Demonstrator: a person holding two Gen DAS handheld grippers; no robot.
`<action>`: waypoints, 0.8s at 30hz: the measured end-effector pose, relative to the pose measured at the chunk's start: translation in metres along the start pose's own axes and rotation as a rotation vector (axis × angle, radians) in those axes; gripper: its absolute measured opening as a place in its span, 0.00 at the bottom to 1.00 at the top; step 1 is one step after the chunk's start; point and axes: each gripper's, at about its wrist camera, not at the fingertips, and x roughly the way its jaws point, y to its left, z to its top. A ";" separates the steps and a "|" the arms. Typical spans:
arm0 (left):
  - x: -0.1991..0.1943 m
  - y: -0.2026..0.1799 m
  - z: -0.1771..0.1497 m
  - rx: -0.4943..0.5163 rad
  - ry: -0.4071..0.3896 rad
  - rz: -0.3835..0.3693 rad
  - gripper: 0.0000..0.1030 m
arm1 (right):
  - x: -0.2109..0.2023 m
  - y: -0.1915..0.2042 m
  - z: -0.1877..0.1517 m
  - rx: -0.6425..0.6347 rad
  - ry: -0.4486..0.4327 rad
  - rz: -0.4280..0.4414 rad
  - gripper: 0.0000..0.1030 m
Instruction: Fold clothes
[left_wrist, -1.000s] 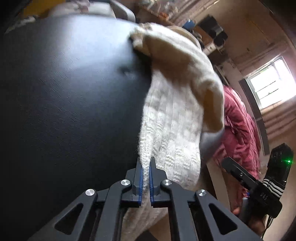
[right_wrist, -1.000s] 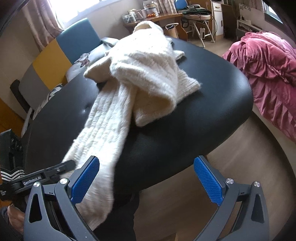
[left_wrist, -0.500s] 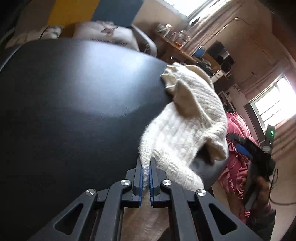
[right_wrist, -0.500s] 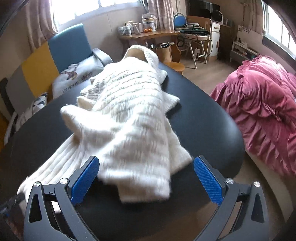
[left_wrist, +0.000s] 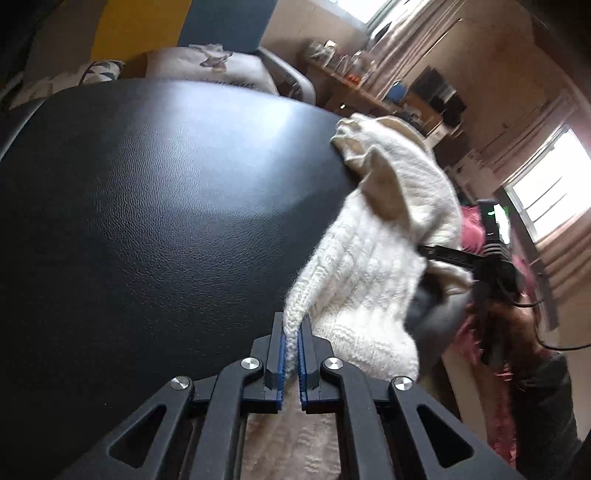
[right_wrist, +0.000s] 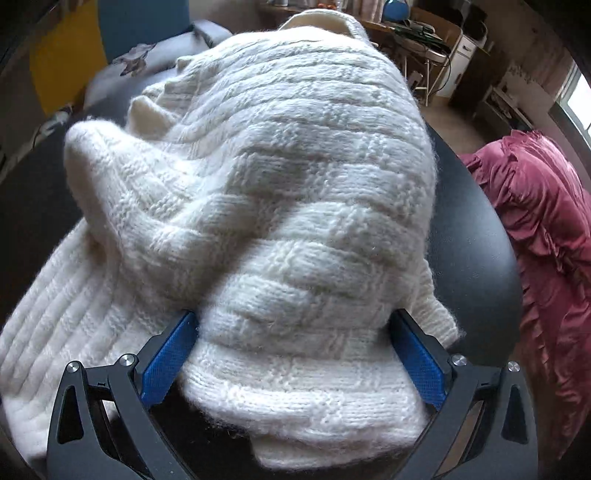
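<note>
Knitwear is lying bunched on the black table (left_wrist: 155, 206): the sweater (right_wrist: 280, 177) is heaped toward one edge, with a ribbed part trailing off the near side. I am pinching a ribbed edge of it in the left gripper (left_wrist: 291, 354), jaws nearly together on the wool. I am holding the right gripper (right_wrist: 291, 354) wide, its blue pads straddling a thick roll of hem without clamping it. My worry is bulk: closing on that roll could catch several layers and drag the heap askew. The loose knit is also stretching easily, so pulling both sides unevenly could slide it off the slick top.
</note>
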 end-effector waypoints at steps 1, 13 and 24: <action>-0.001 -0.003 -0.002 0.036 -0.001 0.007 0.04 | 0.000 0.000 0.001 -0.001 0.006 0.003 1.00; -0.033 0.029 -0.002 0.112 -0.019 0.158 0.04 | -0.009 0.032 -0.001 -0.067 0.064 0.036 1.00; -0.063 0.073 0.017 0.099 0.007 0.245 0.09 | -0.030 0.093 -0.015 -0.079 -0.020 0.169 1.00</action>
